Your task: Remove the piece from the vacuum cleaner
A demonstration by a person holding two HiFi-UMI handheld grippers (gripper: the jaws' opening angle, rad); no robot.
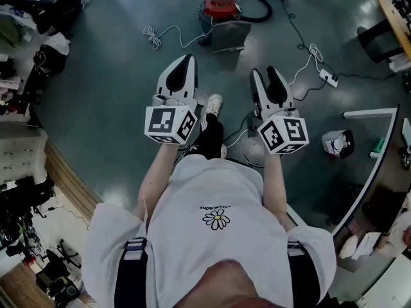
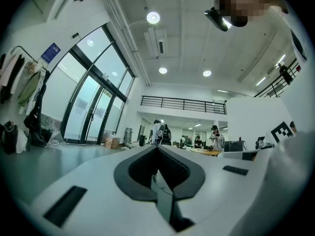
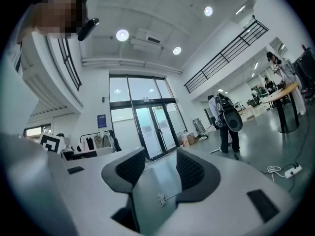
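The red vacuum cleaner (image 1: 220, 5) stands on the grey floor far ahead of me, with its black hose (image 1: 257, 8) looping to the right. A grey flat part (image 1: 228, 36) leans just in front of it. Both grippers are held out at waist height, well short of the vacuum. My left gripper (image 1: 186, 61) has its tips together, and in the left gripper view its pads (image 2: 170, 173) meet at the front with nothing held. My right gripper (image 1: 267, 76) stands open and empty, and the floor shows between its fingers (image 3: 193, 171). Neither gripper view shows the vacuum.
A white cable (image 1: 154, 37) lies coiled left of the vacuum. A power strip (image 1: 328, 77) with its lead lies to the right. A curved white desk edge (image 1: 372, 165) and a small bin (image 1: 338, 143) are at the right. Bags and clothes pile up at the left (image 1: 38, 18). People (image 3: 226, 117) stand in the distance.
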